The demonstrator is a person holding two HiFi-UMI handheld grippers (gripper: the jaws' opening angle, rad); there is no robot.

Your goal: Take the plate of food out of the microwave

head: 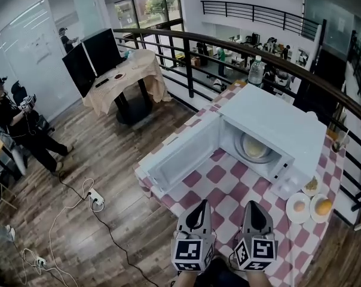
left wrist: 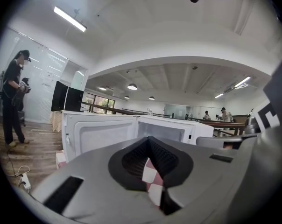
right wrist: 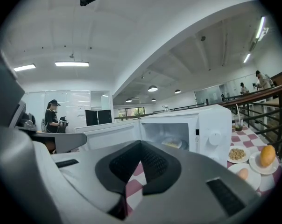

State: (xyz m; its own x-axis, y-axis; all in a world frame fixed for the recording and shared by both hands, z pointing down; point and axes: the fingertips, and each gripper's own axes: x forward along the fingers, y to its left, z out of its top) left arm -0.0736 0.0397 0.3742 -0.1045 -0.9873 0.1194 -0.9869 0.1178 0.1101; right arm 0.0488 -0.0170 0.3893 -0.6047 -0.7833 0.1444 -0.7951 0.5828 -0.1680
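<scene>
A white microwave stands on the pink-and-white checkered table, its door swung open to the left. Inside, a plate of pale food rests on the turntable; the right gripper view shows the plate in the open cavity. My left gripper and right gripper sit side by side at the table's near edge, well short of the microwave, both shut and empty. In the left gripper view the shut left gripper faces the open door. The shut right gripper points at the cavity.
Three small plates lie right of the microwave: an egg, an orange and grains. A water bottle and a cup with a straw stand behind. A dark railing borders the table. A person stands far left.
</scene>
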